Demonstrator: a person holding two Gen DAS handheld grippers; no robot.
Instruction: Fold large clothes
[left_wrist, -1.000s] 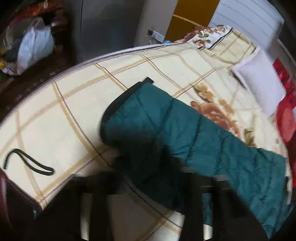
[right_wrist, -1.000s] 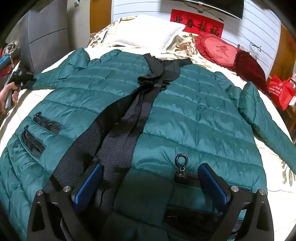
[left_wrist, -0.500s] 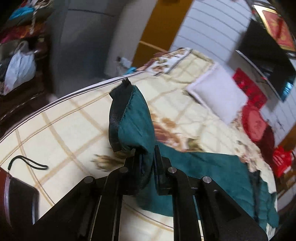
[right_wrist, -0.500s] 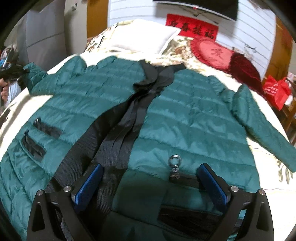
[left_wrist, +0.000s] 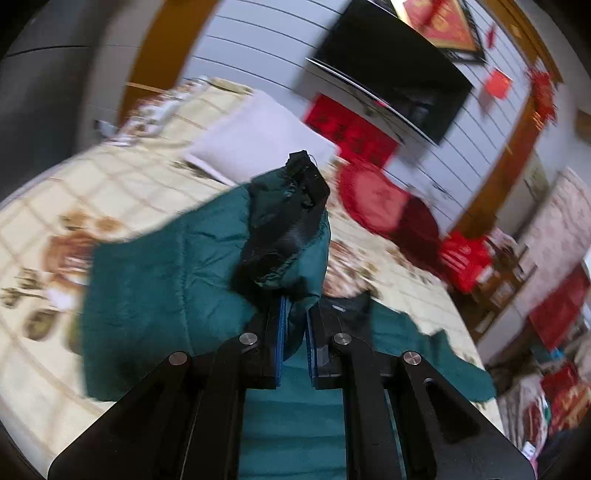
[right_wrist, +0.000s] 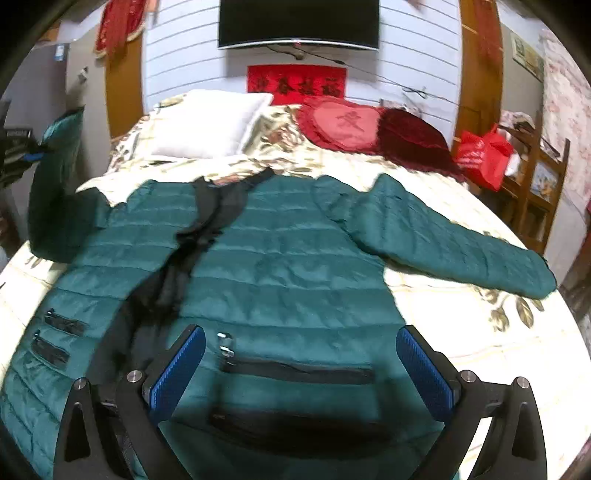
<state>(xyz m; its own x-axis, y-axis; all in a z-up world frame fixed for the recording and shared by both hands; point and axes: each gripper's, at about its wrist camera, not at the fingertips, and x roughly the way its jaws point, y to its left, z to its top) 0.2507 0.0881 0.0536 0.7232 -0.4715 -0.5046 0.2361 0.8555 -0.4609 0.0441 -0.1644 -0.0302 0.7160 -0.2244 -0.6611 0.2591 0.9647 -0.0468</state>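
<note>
One bed (right_wrist: 480, 339) fills both views, its cream floral cover carrying a teal quilted jacket (right_wrist: 280, 266) laid front-up, collar toward the headboard and hem nearest the right wrist camera. Black trim runs down the jacket's open front, and zip pockets show as dark slits on both panels. The wearer's-left sleeve (right_wrist: 454, 240) lies flat and stretched out toward the bed's right edge. The other sleeve (right_wrist: 59, 192) is lifted off the cover at the far left, standing up in a rumpled column.

The left hand-held gripper (left_wrist: 293, 332) is tilted upward, looking across the bed toward the headboard wall, and its blue-padded fingers (left_wrist: 279, 343) are clamped on that raised sleeve; the black cuff (left_wrist: 303, 192) juts above the pinched fabric, and the view is smeared by blur. The right hand-held gripper (right_wrist: 301, 373) hovers low over the hem, pointing along the jacket toward the pillows, its fingers (right_wrist: 177, 369) spread wide with nothing between them, bracketing a pocket zip (right_wrist: 295, 373) and its metal pull (right_wrist: 225, 343).

At the head of the bed lie a white pillow (right_wrist: 210, 125), a red heart-shaped cushion (right_wrist: 343, 123) and a dark red cushion (right_wrist: 413, 140). A red bag (right_wrist: 482, 155) sits beside the bed at right.
</note>
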